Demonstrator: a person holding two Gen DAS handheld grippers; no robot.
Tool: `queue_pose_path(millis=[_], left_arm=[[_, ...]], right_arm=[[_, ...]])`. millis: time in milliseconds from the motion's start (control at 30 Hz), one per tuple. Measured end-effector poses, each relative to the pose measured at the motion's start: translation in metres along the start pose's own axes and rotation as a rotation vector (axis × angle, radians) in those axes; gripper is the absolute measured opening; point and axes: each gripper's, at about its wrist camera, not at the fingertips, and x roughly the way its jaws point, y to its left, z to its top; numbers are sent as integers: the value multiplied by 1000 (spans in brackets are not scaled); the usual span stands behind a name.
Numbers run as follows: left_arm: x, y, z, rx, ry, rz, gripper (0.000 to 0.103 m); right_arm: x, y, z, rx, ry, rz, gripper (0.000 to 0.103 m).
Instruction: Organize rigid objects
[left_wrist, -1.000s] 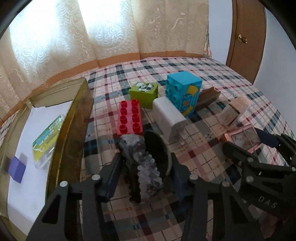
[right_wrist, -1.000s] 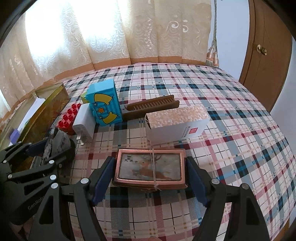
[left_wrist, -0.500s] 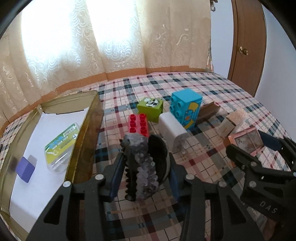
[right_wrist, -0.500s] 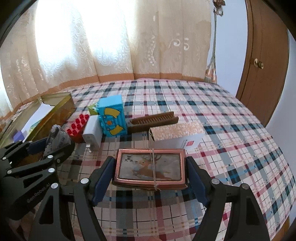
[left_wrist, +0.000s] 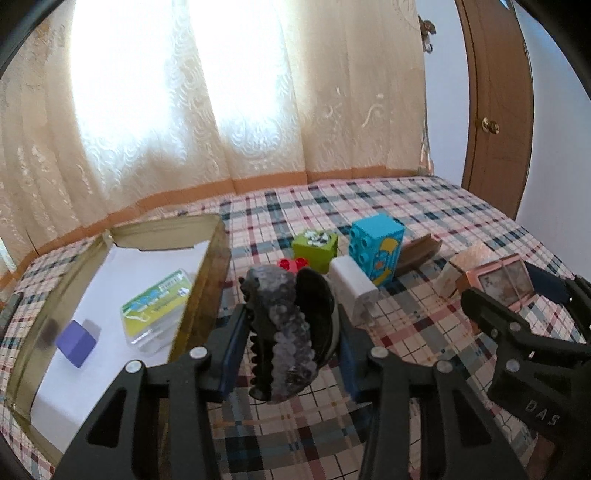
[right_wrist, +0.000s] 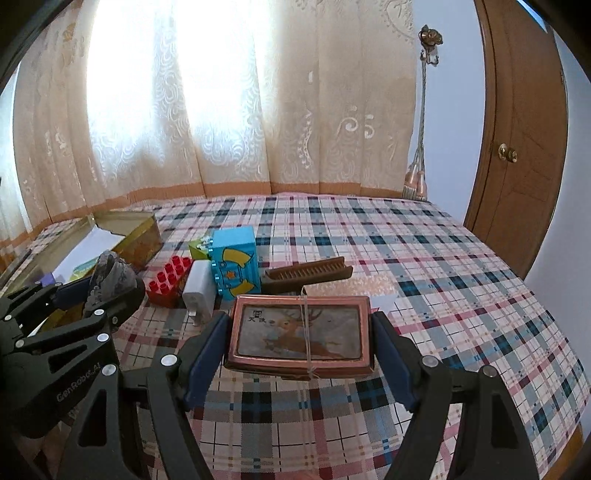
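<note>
Over the last second both tools have risen off the plaid-covered bed (right_wrist: 424, 258), each carrying its load with it. The left tool (left_wrist: 290, 332) is clamped on a black claw hair clip studded with clear beads (left_wrist: 288, 328), which now hangs clear of the cloth, just beside the right wall of the open gold rectangular tin (left_wrist: 207, 288). The right tool (right_wrist: 299, 334) is clamped on a flat copper-rimmed box with a deer picture on its lid (right_wrist: 299, 332), likewise lifted above the plaid. The camera sees more curtain and less bedspread than it did, so the lift is real. My reading is that both picks have succeeded and the carry toward the tin comes next, the clip having the shorter way to go.

Counted, inside the tin on its white lining: one small purple cube (left_wrist: 77, 342) and one clear plastic case with a green and yellow label (left_wrist: 157, 306). Left on the bed, in a cluster near the tin:
- one red studded building brick (right_wrist: 168, 278)
- one green cube with a black and white top (left_wrist: 315, 248)
- one tall blue studded block with yellow markings (right_wrist: 234, 264)
- one white plug-in charger (right_wrist: 199, 291)
- one brown wooden comb (right_wrist: 308, 275)
- one pale patterned carton (left_wrist: 469, 264), largely hidden behind the deer box in the right view

That makes two things stored, two in the air, six waiting
</note>
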Motion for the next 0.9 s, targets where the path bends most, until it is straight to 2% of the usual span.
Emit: queue_pose_path(millis=[233, 467, 667, 900], left_arm=[[-10, 4, -1, -16, -52, 22, 44], [-19, 9, -3, -39, -89, 33, 44], [-26, 12, -6, -44, -115, 44, 44], [-31, 16, -9, -60, -133, 56, 44]], right_arm=[[-9, -1, 0, 27, -73, 18, 78], [-15, 3, 1, 14, -104, 6, 78], [-31, 5, -2, 38, -191, 36, 78], [-34, 17, -1, 15, -200, 25, 78]])
